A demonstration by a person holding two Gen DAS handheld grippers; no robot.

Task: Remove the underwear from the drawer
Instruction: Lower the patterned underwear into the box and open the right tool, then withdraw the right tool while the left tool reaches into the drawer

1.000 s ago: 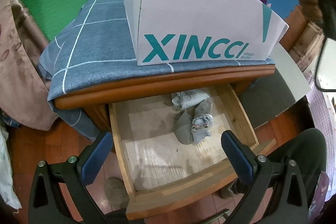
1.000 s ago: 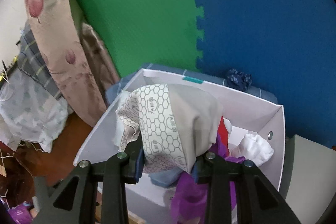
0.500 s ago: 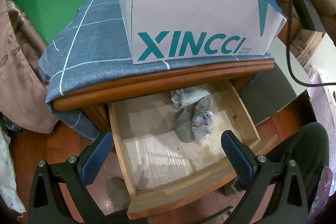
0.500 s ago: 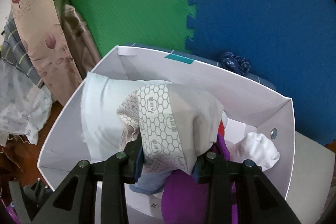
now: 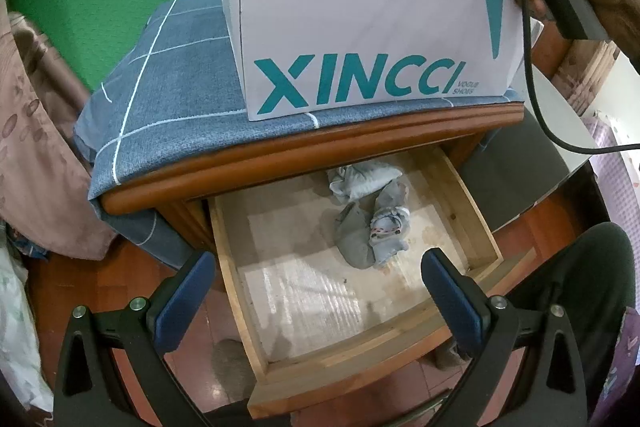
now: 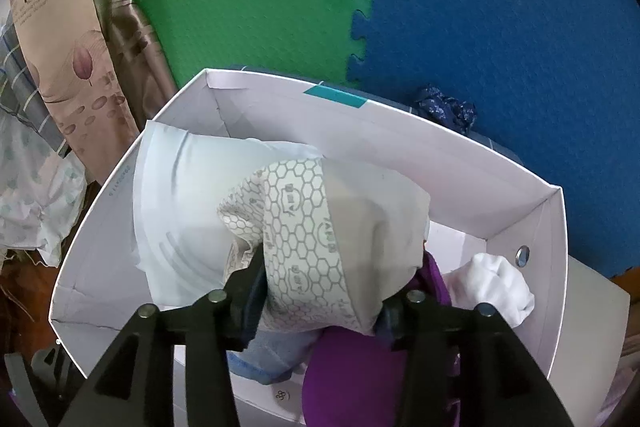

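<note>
Right gripper [image 6: 324, 301] hangs low over the white shoebox [image 6: 460, 163], with a grey garment with a honeycomb-print waistband [image 6: 320, 227] between its two fingers. Its jaws have just been opening, and the garment bulges between the pads while sagging onto the pile below, so this looks like a release under way; whether the pads still press the cloth I cannot tell. Under it in the box lie a pale blue piece [image 6: 188, 203] toward 9 o'clock, a purple piece [image 6: 348, 375] at 6 o'clock and a white bundle [image 6: 500, 287] at 3 o'clock, which suggests several items are already out.

In the left wrist view, the left gripper [image 5: 316, 291] hovers above the pulled-out drawer [image 5: 240, 299] with its blue pads spread wide and nothing between them. What is left of the underwear sits in the drawer toward 1 o'clock from that gripper: a light grey-blue clump [image 5: 360, 181] at the back, and a darker grey bundle [image 5: 368, 231] touching it just in front. Otherwise the drawer floor is bare liner. The shoebox stands on a blue checked cloth [image 5: 160, 99] over the bedside cabinet [image 5: 304, 163], at 12 o'clock above the drawer.

By my reading the job is mostly done: one piece is being dropped off, and the two clumps in the drawer remain to be fetched.
</note>
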